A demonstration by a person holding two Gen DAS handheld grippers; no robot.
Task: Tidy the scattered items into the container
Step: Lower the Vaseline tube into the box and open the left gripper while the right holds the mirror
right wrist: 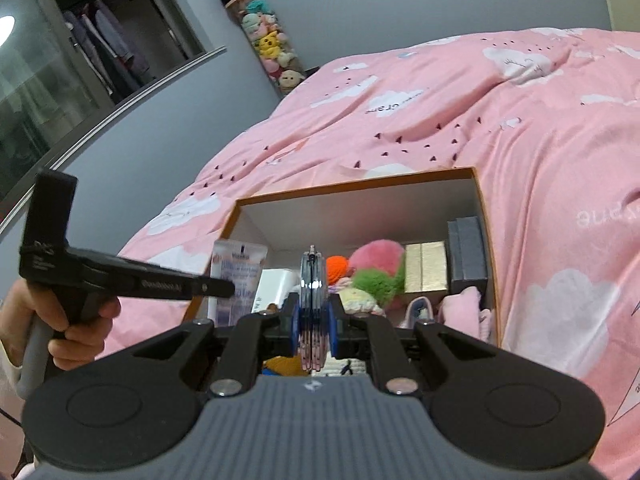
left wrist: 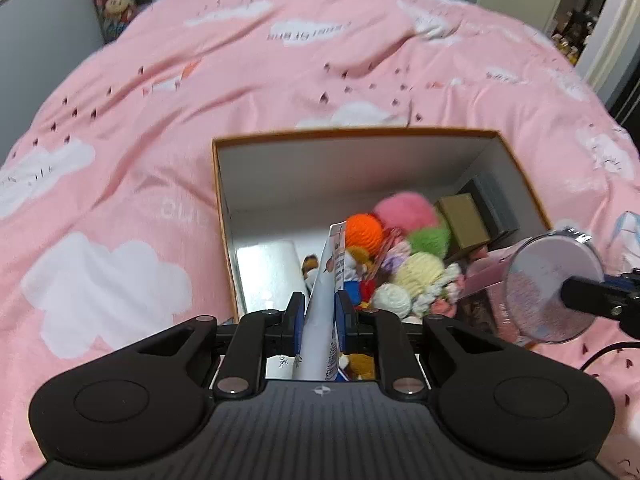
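The left gripper (left wrist: pixel 320 320) is clamped flat on a white squeeze tube with printed labelling (left wrist: pixel 326 300), gripped by its thin sides so that the crimped end points forward and down into the box; held that way, it can probably be dropped straight in once the jaws part. In the right wrist view the same tube (right wrist: pixel 238 280) is seen hanging at the near left corner of the box, with a hand (right wrist: pixel 76 328) wrapped round the gripper's handle and the tool angled steeply downward.

The right gripper (right wrist: pixel 314 320) is closed on a round, flat clear-plastic case with a pale pink inside (right wrist: pixel 313 280), pinched across its thin edge, which suits a disc too wide to be spanned face-on. From the left wrist view the case (left wrist: pixel 554 286) is seen broadside, held over the box's near right corner, the tool tilted less steeply than the left.

Below both, an orange-rimmed cardboard box with white inner walls (left wrist: pixel 352 134) lies open on a pink duvet printed with white clouds (left wrist: pixel 160 80). Already gathered in it are fluffy yarn pompoms in orange, pink, green and cream (left wrist: pixel 404 236), a gold box (left wrist: pixel 464 220) and a grey box (right wrist: pixel 468 252) against the right wall. The left floor of the box is largely free, so room is judged to remain for both held things.
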